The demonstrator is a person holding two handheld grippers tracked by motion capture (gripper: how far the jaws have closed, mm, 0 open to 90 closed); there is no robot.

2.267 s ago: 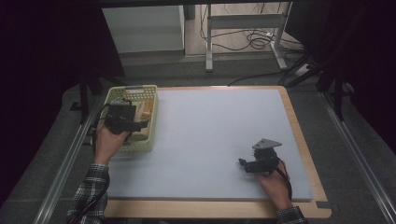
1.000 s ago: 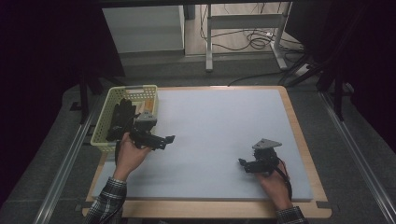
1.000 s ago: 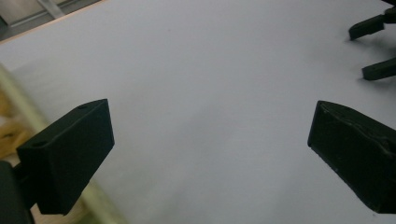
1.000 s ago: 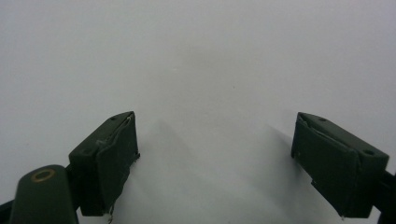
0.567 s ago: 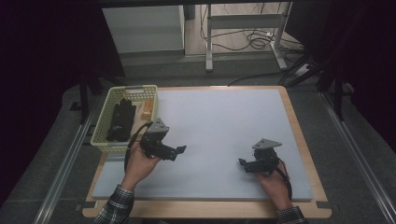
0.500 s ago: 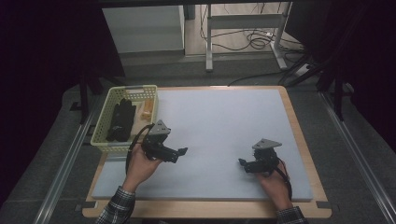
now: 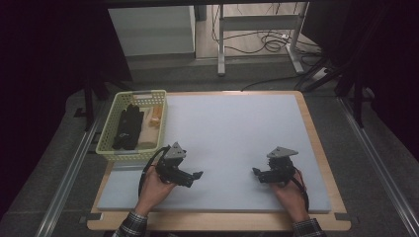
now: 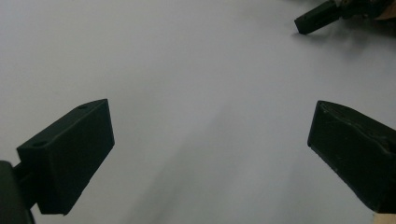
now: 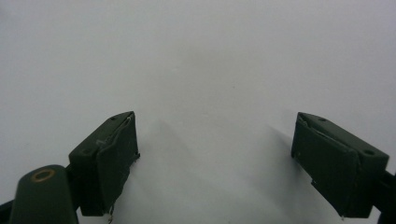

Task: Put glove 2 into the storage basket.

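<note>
At the far left of the bench (image 7: 316, 148), a pale yellow-green perforated plastic basket (image 7: 114, 148) sits on the wooden edge, just beside the pale grey foam mat (image 7: 237, 128). Inside it lie black elongated objects (image 7: 127, 127) and a small tan piece (image 7: 154, 116); I cannot tell what they are. Near the basket's front right corner, my left tongs (image 7: 196, 175) hang low over the mat in my left hand (image 7: 153, 186), jaws released and wide apart with bare mat between them (image 8: 205, 154). Well apart to the right, my right tongs (image 7: 256, 173) rest in my right hand (image 7: 289, 190), pointing towards the left ones, jaws likewise spread with nothing in them (image 9: 215, 154).
</note>
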